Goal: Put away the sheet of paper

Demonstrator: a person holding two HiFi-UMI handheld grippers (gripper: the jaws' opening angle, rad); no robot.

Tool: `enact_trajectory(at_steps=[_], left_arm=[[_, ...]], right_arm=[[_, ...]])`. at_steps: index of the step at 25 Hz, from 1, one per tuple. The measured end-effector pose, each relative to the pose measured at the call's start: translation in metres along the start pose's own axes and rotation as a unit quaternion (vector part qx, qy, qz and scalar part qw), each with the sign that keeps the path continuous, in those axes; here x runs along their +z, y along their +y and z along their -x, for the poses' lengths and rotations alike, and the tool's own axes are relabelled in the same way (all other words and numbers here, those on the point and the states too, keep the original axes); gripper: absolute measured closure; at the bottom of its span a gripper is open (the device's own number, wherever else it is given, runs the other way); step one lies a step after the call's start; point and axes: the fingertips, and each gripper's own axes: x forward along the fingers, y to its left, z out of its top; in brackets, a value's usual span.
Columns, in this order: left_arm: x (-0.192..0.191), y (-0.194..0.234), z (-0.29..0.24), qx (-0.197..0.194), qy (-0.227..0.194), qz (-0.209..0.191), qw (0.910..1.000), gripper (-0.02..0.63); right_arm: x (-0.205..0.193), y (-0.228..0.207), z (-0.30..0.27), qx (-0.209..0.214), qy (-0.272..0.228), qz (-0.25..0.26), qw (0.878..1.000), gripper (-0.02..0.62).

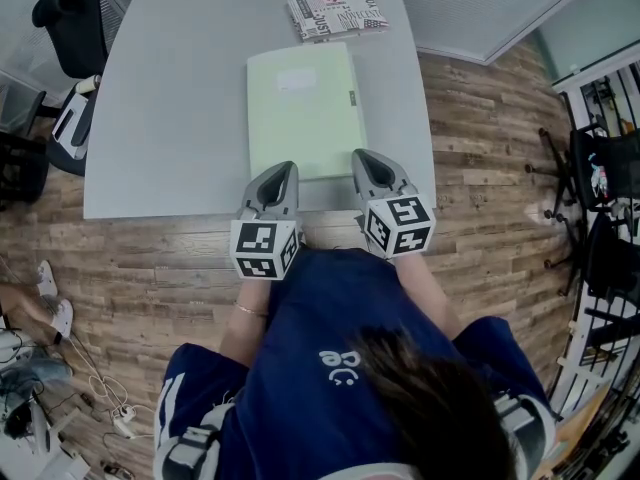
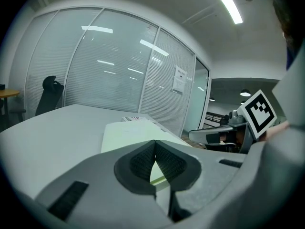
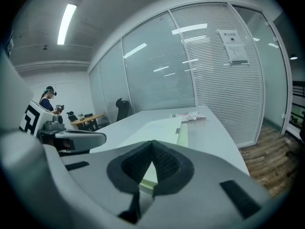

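Observation:
A pale green folder (image 1: pixel 303 108) lies closed on the grey table (image 1: pixel 160 118), with a whitish label patch near its far end. No loose sheet of paper shows. My left gripper (image 1: pixel 283 168) hovers over the folder's near left corner, jaws shut and empty. My right gripper (image 1: pixel 365 158) sits at the near right corner, also shut with nothing in it. In the left gripper view the shut jaws (image 2: pixel 154 144) point along the folder (image 2: pixel 128 132). The right gripper view shows the same, jaws (image 3: pixel 152 144) closed above the folder (image 3: pixel 162 128).
A printed magazine (image 1: pixel 337 14) lies at the table's far edge, just past the folder. A black office chair (image 1: pixel 70 28) stands at the far left corner. Wooden floor surrounds the table; racks and chairs crowd the right side (image 1: pixel 600 198). Glass walls with blinds stand beyond.

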Motion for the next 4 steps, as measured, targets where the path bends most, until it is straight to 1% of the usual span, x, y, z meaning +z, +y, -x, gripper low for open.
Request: enact_trajectory(at_steps=[4], left_arm=[[-0.0004, 0.0008, -0.0004, 0.0, 0.001, -0.011, 0.9999, 0.601]], right_arm=[[-0.0013, 0.0003, -0.0008, -0.003, 0.002, 0.0, 1.0, 0.588]])
